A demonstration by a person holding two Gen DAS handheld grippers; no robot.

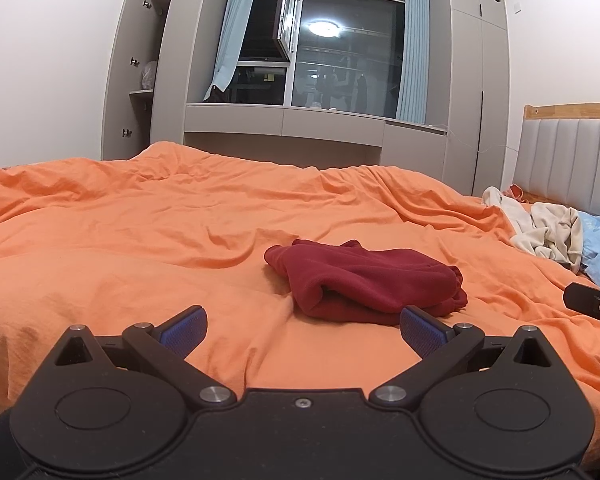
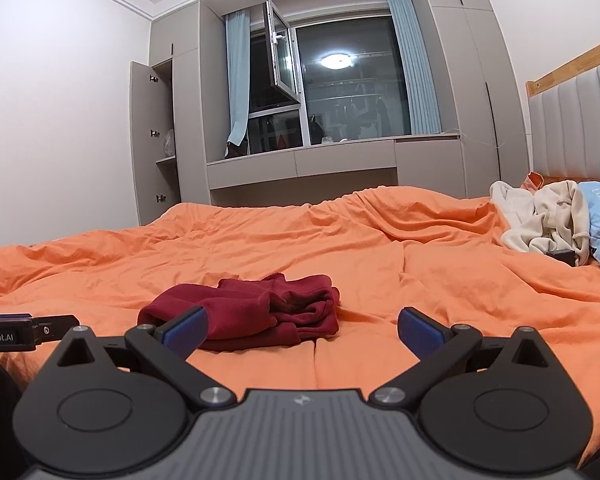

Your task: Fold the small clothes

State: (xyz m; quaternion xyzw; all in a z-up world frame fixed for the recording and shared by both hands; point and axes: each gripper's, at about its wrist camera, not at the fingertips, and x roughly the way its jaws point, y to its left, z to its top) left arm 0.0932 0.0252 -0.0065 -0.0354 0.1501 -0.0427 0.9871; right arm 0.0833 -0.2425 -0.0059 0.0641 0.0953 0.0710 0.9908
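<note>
On the orange bed cover [image 1: 140, 240], near its front edge, the dark red garment [image 1: 364, 280] lies in a loosely bunched, partly doubled heap. The left gripper [image 1: 302, 330] hovers just short of it, jaws spread and empty; the right gripper [image 2: 302, 330] likewise stands released, holding nothing, garment ahead to its left. Well apart by the headboard lies a cream and blue clothes pile [image 2: 556, 220]. Risk: pinching several stacked layers, or the cover beneath, would drag the heap and spoil the fold.
</note>
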